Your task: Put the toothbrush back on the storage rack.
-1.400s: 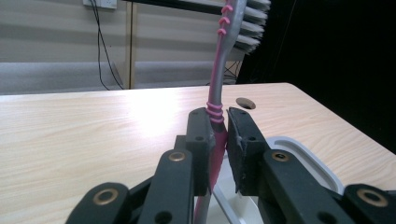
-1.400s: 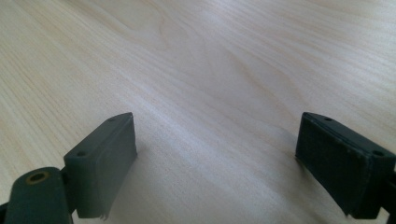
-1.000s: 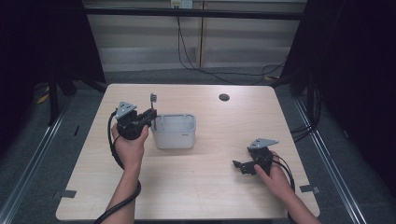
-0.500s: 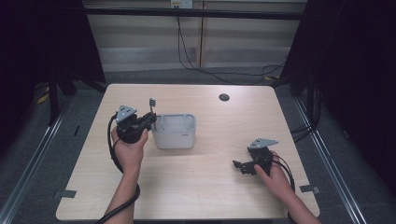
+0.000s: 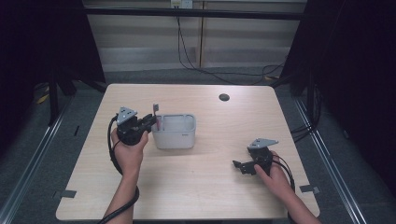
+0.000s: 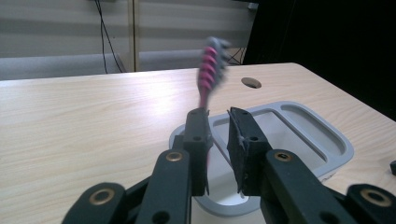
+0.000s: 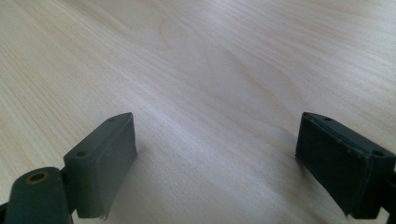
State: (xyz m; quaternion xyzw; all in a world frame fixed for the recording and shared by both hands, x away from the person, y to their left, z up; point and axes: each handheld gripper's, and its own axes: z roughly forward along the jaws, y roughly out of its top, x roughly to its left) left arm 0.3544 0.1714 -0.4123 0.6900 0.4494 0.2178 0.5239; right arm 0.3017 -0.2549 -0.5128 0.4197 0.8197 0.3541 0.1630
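From above, your pale wooden desk (image 5: 196, 186) stood on grey floor with dark curtains to either side and cables along the back wall; a round hole (image 5: 224, 97) sat near its far edge. The near half of the desk lay bare between your hands, and the grey tray (image 5: 175, 137) stood left of the middle. Your left hand-held gripper (image 5: 150, 120) hovered just beside the tray's left end, clamped on a toothbrush (image 5: 155, 110) that stood upright. Your right hand-held gripper (image 5: 239, 166) rested low near the right front corner, well apart from the tray. In the left gripper view, the jaws were nearly closed on the pink toothbrush (image 6: 209, 70), its blurred head up and its handle reaching down into the tray (image 6: 336, 140). In the right gripper view, your jaws stood wide apart over bare desk (image 7: 210, 70), holding nothing.
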